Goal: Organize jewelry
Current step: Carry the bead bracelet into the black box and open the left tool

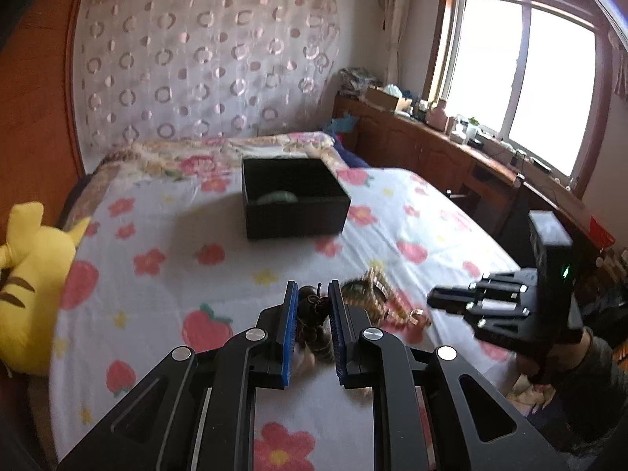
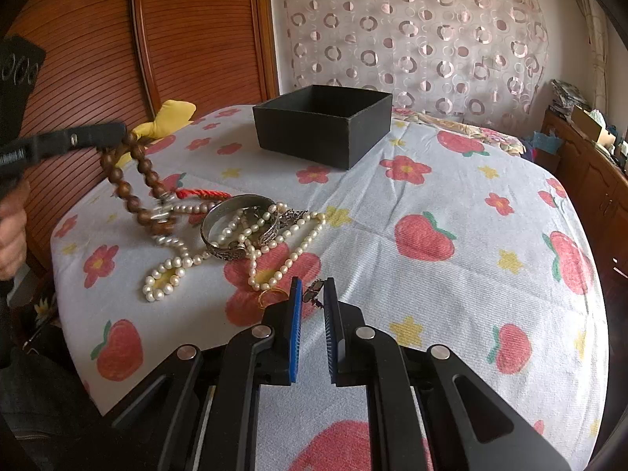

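Nearest, the R gripper (image 2: pixel 313 298) is pinching a small dark trinket (image 2: pixel 313 293) w/ jaws nearly shut, the L gripper (image 1: pixel 311 306) is clamping the wooden bead bracelet (image 2: pixel 135 180) above the pile, next needing carrying to the black box (image 2: pixel 322 125) beyond.

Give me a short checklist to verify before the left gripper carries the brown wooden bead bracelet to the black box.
1. Left gripper shut on the brown wooden bead bracelet: ok.
2. Bracelet free of the white pearl necklace: cannot tell, its lowest beads hang at the pile.
3. Black box open on top: ok.
4. Room in the box: cannot tell; something green lies inside.
5. Right gripper away from the path to the box: ok.
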A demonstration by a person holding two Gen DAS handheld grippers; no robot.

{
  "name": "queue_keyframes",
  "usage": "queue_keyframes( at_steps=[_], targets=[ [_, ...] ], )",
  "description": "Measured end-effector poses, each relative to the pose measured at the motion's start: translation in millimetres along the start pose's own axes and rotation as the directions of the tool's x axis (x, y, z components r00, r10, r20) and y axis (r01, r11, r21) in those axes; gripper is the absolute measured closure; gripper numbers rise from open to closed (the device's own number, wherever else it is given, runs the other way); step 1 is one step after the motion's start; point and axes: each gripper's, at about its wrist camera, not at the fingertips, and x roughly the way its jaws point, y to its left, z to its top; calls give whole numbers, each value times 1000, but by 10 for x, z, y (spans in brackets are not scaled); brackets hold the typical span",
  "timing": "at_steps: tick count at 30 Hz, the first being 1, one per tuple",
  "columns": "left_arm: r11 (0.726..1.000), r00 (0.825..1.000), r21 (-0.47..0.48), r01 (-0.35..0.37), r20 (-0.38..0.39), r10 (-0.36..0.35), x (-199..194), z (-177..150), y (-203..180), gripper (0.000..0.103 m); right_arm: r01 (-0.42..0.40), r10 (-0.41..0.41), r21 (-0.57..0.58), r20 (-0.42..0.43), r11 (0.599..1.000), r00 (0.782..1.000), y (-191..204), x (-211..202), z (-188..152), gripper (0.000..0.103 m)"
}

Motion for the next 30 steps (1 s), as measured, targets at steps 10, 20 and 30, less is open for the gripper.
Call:
queue_keyframes(
  at_steps=[10,20,30],
  targets=[
    [998,996,48,-30,85,25,-182,373,-59,89,7,-7,1,2,1000,1000,-2,-6,9,91],
    [998,996,57,-31,86,27,-36,565,-10,89,13,-12,-32,31,999,999,79,-71,154,91],
    [996,995,74,-48,90,41,134,912,-14,89,36,-31,-46,91,998,995,-24,-118,598,91]
  ],
)
